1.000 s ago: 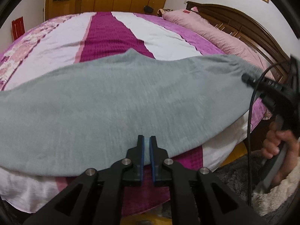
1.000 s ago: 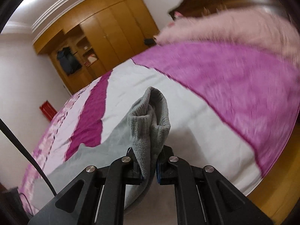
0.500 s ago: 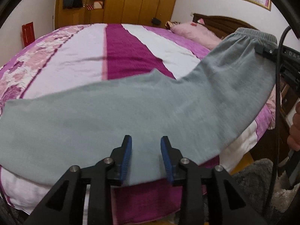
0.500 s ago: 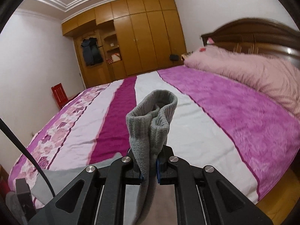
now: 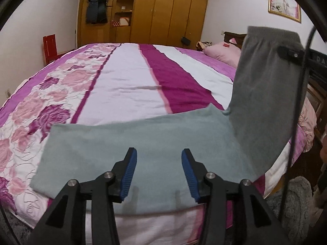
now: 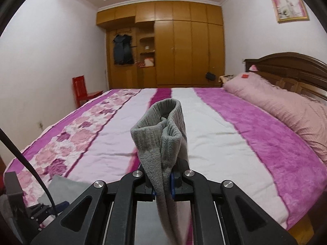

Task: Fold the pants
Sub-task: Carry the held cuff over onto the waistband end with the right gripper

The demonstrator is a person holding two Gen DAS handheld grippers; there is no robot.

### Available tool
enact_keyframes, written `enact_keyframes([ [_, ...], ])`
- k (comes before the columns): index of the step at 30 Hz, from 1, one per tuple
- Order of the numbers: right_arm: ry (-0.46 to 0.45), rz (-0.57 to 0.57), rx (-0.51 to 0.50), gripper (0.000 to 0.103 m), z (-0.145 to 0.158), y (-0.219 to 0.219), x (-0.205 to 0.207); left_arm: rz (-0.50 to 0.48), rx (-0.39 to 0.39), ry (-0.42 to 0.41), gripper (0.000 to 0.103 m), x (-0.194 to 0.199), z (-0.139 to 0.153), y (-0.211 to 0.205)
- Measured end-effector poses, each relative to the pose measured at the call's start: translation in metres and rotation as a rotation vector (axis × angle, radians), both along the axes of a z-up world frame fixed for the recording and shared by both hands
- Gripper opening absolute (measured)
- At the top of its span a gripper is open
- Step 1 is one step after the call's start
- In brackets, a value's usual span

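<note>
Grey pants [image 5: 155, 155] lie on bed [image 5: 126, 85]; right tongs [image 6: 162, 185] pinch waistband, left tongs [image 5: 158, 173] spread.

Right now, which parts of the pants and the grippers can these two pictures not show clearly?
- Left wrist view: pants near hem, behind the left gripper.
- Same view: right gripper cut off by the edge.
- Right wrist view: right gripper pads, covered by cloth.

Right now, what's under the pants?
The flat part of the pants lies on the bedspread, across its pink, white and magenta stripes near the bed's edge. The pattern under the cloth is covered. The right gripper holds the waistband end up, off the bed.
</note>
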State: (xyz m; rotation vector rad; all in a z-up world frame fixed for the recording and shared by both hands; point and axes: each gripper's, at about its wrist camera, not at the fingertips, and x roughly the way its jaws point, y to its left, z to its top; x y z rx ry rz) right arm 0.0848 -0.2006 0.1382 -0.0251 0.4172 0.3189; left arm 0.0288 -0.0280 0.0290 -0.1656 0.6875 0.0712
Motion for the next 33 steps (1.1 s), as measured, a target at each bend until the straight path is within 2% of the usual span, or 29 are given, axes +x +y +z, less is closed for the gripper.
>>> enact_keyframes([
  [2, -0.004, 0.031, -0.031, 0.007, -0.002, 0.021, -0.001, 0.012, -0.017, -0.011, 0.049, -0.009, 0.0, 0.011],
  [6, 0.001, 0.092, -0.058, 0.007, -0.009, 0.053, -0.006, 0.046, -0.136, -0.01, 0.049, -0.021, -0.001, 0.043],
  [11, 0.012, 0.165, -0.088, 0.007, -0.019, 0.095, -0.012, 0.102, -0.106, 0.0, 0.05, -0.032, 0.0, 0.071],
  [20, 0.019, 0.275, -0.16, 0.007, -0.046, 0.169, -0.029, 0.266, -0.144, 0.008, 0.054, -0.068, 0.004, 0.156],
  [25, 0.053, 0.226, -0.235, 0.007, -0.065, 0.205, -0.036, 0.357, -0.178, 0.034, 0.055, -0.084, -0.004, 0.191],
  [29, 0.059, 0.26, -0.277, 0.007, -0.082, 0.238, -0.05, 0.383, -0.236, 0.057, 0.054, -0.09, -0.012, 0.206],
  [33, 0.035, 0.312, -0.337, 0.007, -0.097, 0.266, -0.067, 0.394, -0.211, 0.089, 0.054, -0.092, -0.017, 0.206],
])
